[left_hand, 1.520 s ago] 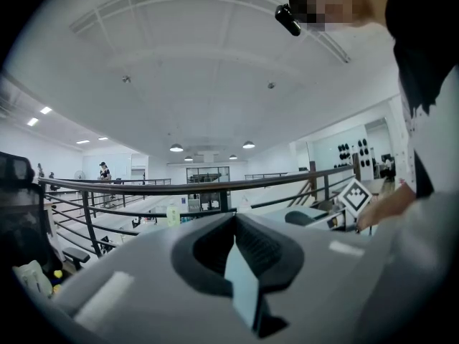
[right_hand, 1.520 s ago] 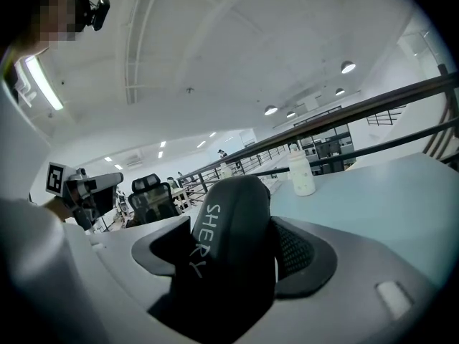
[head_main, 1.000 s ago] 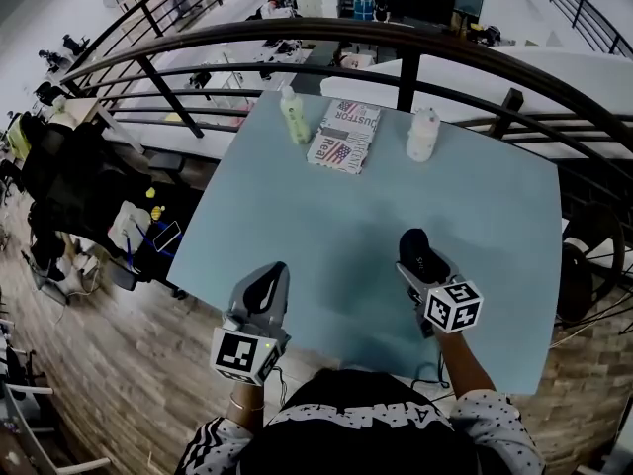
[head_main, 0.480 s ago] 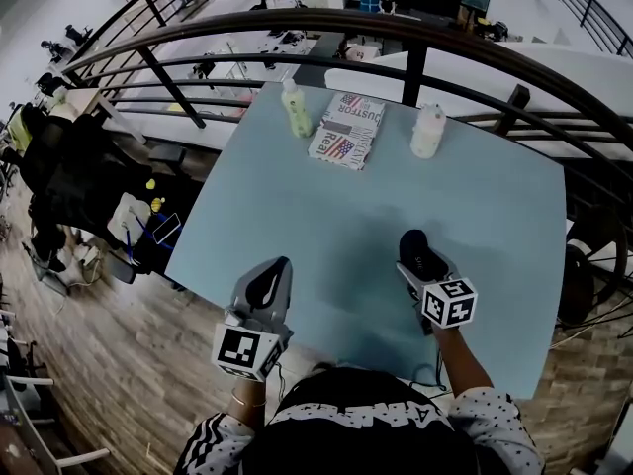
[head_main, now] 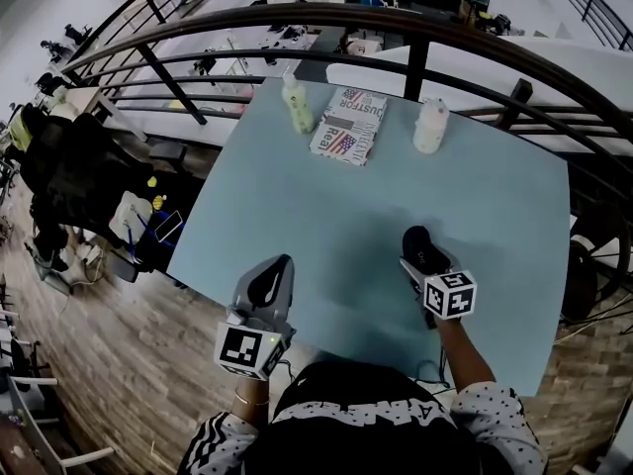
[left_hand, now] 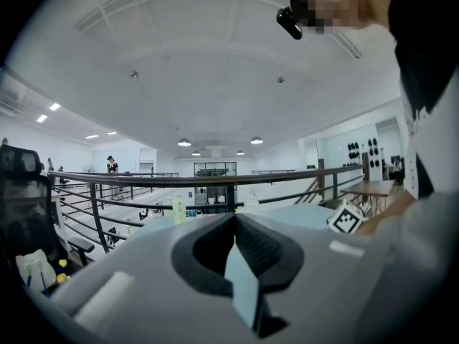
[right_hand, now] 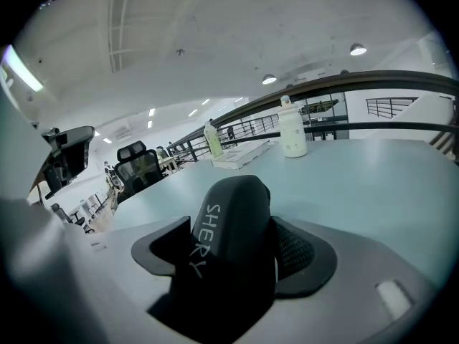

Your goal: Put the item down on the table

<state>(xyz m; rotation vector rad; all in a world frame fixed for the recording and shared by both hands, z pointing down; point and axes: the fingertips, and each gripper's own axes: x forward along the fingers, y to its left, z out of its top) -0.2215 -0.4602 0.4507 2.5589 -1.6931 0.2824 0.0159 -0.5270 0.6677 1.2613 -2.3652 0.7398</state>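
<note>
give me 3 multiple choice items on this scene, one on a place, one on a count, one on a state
1. Where does the magazine lie?
A. between the pale green bottle and the white bottle
B. at the near edge
C. on the floor

2. How many bottles stand on the table?
A. one
B. two
C. four

3. The right gripper is
A. open and empty
B. lying flat on its side
C. shut on the black item

Answers:
1 A: it lies between them at the far edge.
2 B: one pale green, one white.
3 C: its jaws clamp the item.
</note>
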